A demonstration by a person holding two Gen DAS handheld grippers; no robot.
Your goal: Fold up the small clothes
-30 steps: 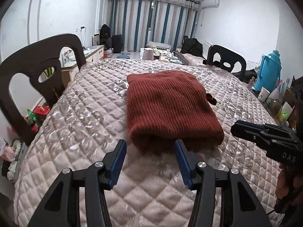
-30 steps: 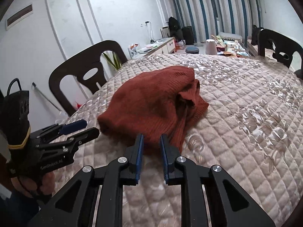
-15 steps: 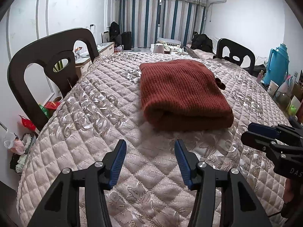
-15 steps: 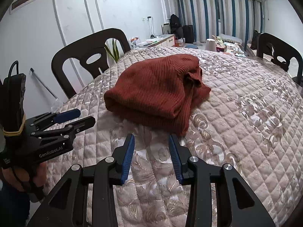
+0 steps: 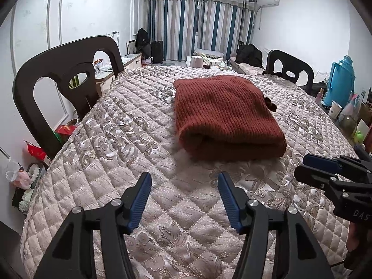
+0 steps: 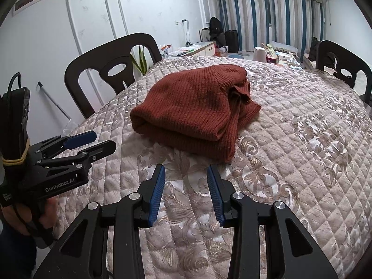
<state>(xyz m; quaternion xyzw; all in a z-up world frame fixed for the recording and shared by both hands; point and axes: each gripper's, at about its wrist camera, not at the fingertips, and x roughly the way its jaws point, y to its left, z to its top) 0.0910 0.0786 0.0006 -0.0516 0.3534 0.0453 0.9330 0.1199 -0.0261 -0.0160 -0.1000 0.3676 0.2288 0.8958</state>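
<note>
One folded rust-red ribbed knit sweater (image 5: 229, 116) lay on the quilted beige bench (image 5: 97, 162), while two claws, left (image 5: 184, 200) and right (image 6: 186, 193), hovered wide, holding nothing.

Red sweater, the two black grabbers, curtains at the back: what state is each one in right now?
Red sweater: folded into a thick bundle, lying on the quilted table cover, nothing holding it.
Left gripper: jaws open, empty, short of the sweater.
Right gripper: jaws open, empty, also short of it.
Striped curtains: drawn shut.
Blue thermos: upright, lid on.
</note>
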